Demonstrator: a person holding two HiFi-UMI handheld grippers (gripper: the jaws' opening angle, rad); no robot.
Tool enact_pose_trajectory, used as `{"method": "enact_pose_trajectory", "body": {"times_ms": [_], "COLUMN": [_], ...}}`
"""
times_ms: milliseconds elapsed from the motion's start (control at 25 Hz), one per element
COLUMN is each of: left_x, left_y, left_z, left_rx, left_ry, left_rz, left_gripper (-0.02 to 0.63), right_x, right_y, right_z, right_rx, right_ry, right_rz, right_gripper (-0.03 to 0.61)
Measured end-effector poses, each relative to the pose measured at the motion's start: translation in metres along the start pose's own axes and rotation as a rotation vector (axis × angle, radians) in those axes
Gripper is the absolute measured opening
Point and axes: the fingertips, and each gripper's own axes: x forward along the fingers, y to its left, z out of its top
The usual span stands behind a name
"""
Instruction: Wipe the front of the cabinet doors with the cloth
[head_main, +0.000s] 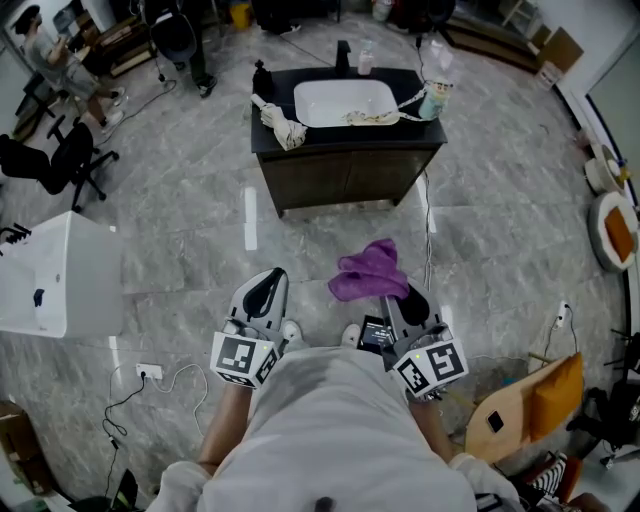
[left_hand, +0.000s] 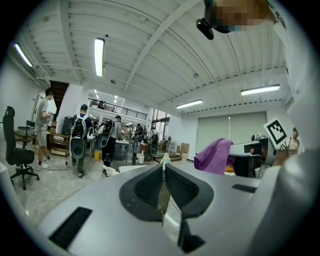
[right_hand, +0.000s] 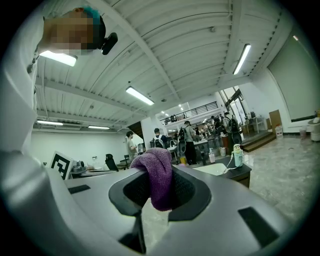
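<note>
A dark vanity cabinet stands ahead on the floor, its brown doors (head_main: 340, 175) facing me under a white sink (head_main: 345, 100). My right gripper (head_main: 396, 293) is shut on a purple cloth (head_main: 370, 270), which bunches over its tips, well short of the doors. In the right gripper view the cloth (right_hand: 157, 177) hangs pinched between the jaws, and the vanity (right_hand: 225, 170) lies beyond. My left gripper (head_main: 267, 283) is held level beside it, shut and holding nothing. The left gripper view shows the jaws meeting, with the cloth (left_hand: 214, 155) off to the right.
A soap bottle (head_main: 261, 78), a crumpled rag (head_main: 283, 125) and a small bottle (head_main: 433, 98) sit on the countertop. A white box (head_main: 50, 275) and an office chair (head_main: 60, 160) stand left. A cable (head_main: 428, 230) runs down the floor from the cabinet. An orange seat (head_main: 545, 400) is at right.
</note>
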Motion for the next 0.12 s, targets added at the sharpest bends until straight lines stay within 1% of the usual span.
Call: {"method": "enact_pose_trajectory", "body": {"times_ms": [120], "left_x": [-0.0021], "left_y": [0.0028], "left_z": [0.0006], "left_rx": [0.003], "left_ry": [-0.009], "left_rz": [-0.013], "left_gripper": [0.023], "right_x": [0.0015], "right_y": [0.0025], "right_z": [-0.0022], "right_rx": [0.002], "right_ry": [0.001], "right_rz": [-0.011], "right_gripper": [0.080]}}
